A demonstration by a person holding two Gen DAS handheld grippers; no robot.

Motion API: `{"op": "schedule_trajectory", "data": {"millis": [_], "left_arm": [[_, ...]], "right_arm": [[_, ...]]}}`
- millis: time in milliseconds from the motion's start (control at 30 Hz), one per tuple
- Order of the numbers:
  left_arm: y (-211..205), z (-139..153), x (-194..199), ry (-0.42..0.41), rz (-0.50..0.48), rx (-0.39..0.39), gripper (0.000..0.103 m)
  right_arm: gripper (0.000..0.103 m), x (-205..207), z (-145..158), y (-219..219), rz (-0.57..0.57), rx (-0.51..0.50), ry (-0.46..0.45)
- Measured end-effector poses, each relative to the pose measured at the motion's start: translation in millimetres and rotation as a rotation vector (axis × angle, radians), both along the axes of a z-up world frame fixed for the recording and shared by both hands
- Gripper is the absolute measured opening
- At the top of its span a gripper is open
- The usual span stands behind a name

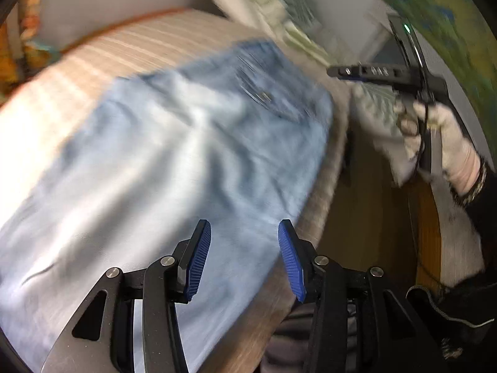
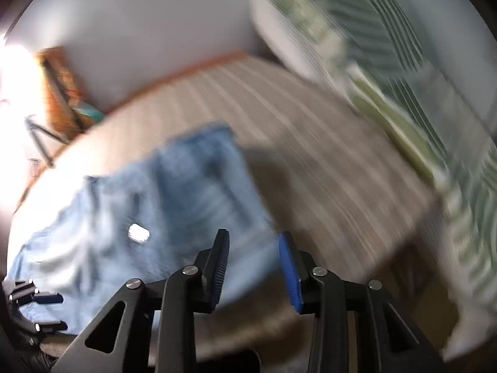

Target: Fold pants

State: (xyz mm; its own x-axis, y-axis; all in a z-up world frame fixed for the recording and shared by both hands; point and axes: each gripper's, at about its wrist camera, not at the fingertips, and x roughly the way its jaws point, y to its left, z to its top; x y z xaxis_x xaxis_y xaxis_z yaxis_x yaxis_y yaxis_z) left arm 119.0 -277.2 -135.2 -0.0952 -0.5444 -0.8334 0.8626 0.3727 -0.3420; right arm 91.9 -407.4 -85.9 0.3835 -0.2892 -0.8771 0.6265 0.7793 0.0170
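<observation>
— Where are the pants [image 1: 174, 161] right now?

— Lying on the bed [image 1: 102, 52], on the striped beige cover. They are light blue denim, spread flat with some soft creases. One side runs along the bed's near edge, and the darker part with the stitching lies closer to the pillow end.

— Is either claw holding them?

— No. The left gripper [image 1: 244, 256] hangs over the cloth near the bed's near edge with its jaws apart, and nothing sits between the blue pads [image 1: 198, 258]. The denim shows through the gap, below it.

— And the other one?

— The right gripper [image 2: 253, 269] is much the same: jaws parted, empty, pointing down at the spot where the side of the pants meets the bare cover. In the left camera you see it from the side, up off the bed's edge, gripped by a hand in a white glove [image 1: 447, 143] with a dark sleeve [image 1: 478, 205] behind it.

— Can you make out details on the cloth?

— Not many; both views are smeared. There is a small bright glint on the denim [image 2: 139, 233], perhaps metal, I cannot tell.

— What else is around the bed?

— A green and white patterned pillow [image 2: 357, 31] leans at the head end, against a pale wall [image 2: 155, 31]. Past the far corner stands something of orange wood [image 2: 62, 84], too blurred to name. Beside the near edge there is a wooden floor [image 1: 366, 205].
</observation>
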Motion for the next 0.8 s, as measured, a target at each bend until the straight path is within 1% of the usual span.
{"op": "schedule_trajectory", "data": {"millis": [33, 100, 200, 267, 300, 367, 400, 467, 533, 600, 633, 700, 733, 767, 800], "left_arm": [[15.4, 11.2, 6.3, -0.028, 0.041, -0.014, 0.044], [46.6, 28.0, 14.5, -0.086, 0.116, -0.027, 0.044], [92.4, 37.1, 21.1, -0.136, 0.222, -0.011, 0.044], [127.2, 40.1, 28.4, -0.151, 0.315, 0.003, 0.044], [149.5, 39.3, 31.6, -0.156, 0.367, 0.020, 0.044], [180.8, 33.8, 32.4, -0.161, 0.440, 0.047, 0.044], [200.6, 28.6, 33.5, -0.148, 0.482, 0.062, 0.044], [226.8, 17.7, 34.0, -0.115, 0.547, 0.082, 0.044], [248.7, 7.9, 33.6, -0.088, 0.609, 0.106, 0.044], [265.5, -3.3, 34.1, -0.075, 0.651, 0.132, 0.044], [274.2, -7.4, 33.2, -0.071, 0.665, 0.141, 0.044], [283.9, -17.4, 33.7, -0.057, 0.696, 0.161, 0.044], [285.0, -21.8, 33.3, -0.045, 0.708, 0.162, 0.044], [289.1, -24.6, 33.0, -0.032, 0.715, 0.158, 0.044], [292.0, -28.9, 32.5, -0.016, 0.725, 0.153, 0.044]], "right_arm": [[0.045, 14.3, 0.2, 5.4, 0.055, 0.011, -0.010], [0.046, 49.4, -4.6, 19.7, 0.189, 0.056, -0.028], [0.046, 109.8, -20.8, 45.1, 0.384, 0.088, -0.017], [0.060, 144.0, -34.2, 56.3, 0.477, 0.105, 0.000], [0.061, 160.4, -40.0, 60.4, 0.501, 0.105, 0.013], [0.061, 182.3, -53.3, 61.0, 0.527, 0.099, 0.044], [0.061, 196.3, -62.4, 58.6, 0.538, 0.114, 0.056], [0.062, 212.7, -74.2, 53.4, 0.539, 0.152, 0.069], [0.062, 226.3, -86.2, 45.7, 0.517, 0.193, 0.075], [0.062, 234.9, -93.0, 41.1, 0.513, 0.237, 0.065], [0.062, 239.3, -97.0, 41.4, 0.521, 0.275, 0.050], [0.062, 244.3, -102.5, 48.3, 0.544, 0.319, 0.042], [0.062, 247.1, -105.8, 54.3, 0.559, 0.316, 0.055], [0.059, 248.7, -109.8, 59.0, 0.571, 0.303, 0.072], [0.052, 251.4, -114.4, 68.1, 0.592, 0.262, 0.110]]}}
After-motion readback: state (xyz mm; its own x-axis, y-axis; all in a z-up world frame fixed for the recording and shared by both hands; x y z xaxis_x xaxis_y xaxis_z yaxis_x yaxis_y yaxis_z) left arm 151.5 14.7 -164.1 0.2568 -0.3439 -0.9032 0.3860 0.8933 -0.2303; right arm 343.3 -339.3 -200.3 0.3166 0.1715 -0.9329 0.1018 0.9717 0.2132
